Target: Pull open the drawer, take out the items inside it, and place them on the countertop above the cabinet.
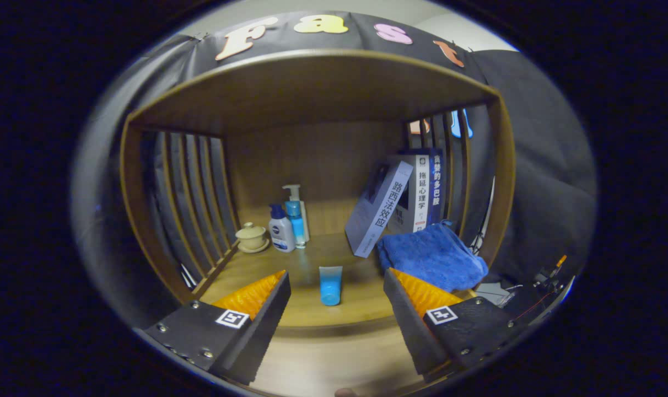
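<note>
Tube dead ahead, jaws wide open

The gripper [334,300] has its jaws spread wide with nothing in them, and the little blue tube [330,284] stands on its cap on the desk [312,259], just ahead and right on the centreline between the fingers, long axis upright. Blue towel [430,255] sits off to the right, beside the books [405,198].

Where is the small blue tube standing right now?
In the gripper view, the small blue tube stands on the wooden countertop, just ahead of the open fingers and centred between them, with the folded blue towel to its right.
</note>
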Tool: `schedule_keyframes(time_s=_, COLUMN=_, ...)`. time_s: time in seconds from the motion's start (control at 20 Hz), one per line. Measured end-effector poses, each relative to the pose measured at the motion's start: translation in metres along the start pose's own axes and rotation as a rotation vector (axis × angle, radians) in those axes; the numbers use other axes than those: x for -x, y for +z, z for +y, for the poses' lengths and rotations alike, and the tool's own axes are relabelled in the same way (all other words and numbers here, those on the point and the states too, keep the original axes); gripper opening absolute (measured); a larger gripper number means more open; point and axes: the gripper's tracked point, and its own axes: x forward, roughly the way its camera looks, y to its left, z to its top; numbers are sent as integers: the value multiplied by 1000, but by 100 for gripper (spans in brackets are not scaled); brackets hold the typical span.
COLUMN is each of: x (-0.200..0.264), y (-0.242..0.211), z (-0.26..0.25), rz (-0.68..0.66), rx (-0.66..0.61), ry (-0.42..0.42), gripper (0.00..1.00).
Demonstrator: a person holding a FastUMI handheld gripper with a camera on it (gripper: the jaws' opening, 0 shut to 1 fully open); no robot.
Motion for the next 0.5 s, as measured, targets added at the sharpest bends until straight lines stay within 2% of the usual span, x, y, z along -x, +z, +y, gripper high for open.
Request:
schedule_keyframes(time_s=0.25, x=81, y=-4, z=-2, rz=-42, rx=9, ry=50, gripper=100)
schedule_keyframes(time_s=0.5, x=137, y=-36, z=-24, rz=-77, rx=53, ry=37, gripper=100)
